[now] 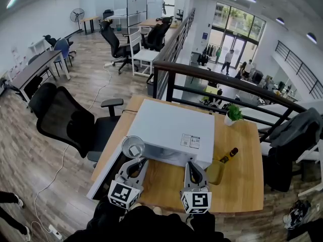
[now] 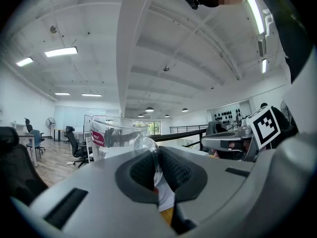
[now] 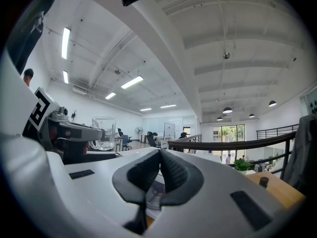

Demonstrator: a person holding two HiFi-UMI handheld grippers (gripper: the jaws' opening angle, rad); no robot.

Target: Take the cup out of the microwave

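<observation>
The cup [image 1: 133, 146] is out of the microwave [image 1: 169, 130]! It's a clear glass mug, upright, sitting just off the oven's front left corner, near the left edge of the wooden worktop [image 1: 242, 175]. Whether its base touches anything, I can't tell.

The left tongs [image 2: 157, 165] have it. In the left gripper view the 2 dark pads are clamped tight on the glass handle. The mug's body stands just beyond the tips, with a red label showing on its left side. From the head view, the mug's round mouth sits right at the tip of those tongs, with the marker cube at the end nearest the person.

Over to the right tongs [image 3: 159, 170]: closed as well, pad against pad, nothing between them. They point at the microwave's front right corner, alongside the left tongs but apart from the cup. In the right gripper view the mug shows off to the left, past the other gripper.

To the right of the microwave, a yellow-green container [image 1: 215, 171] sits just beside the right tongs, with a dark brown bottle [image 1: 228, 155] next to it. A small potted plant [image 1: 233, 113] stands at the far edge by the black railing [image 1: 217, 77]. A black office chair [image 1: 70, 120] stands on the floor, left of the worktop.
</observation>
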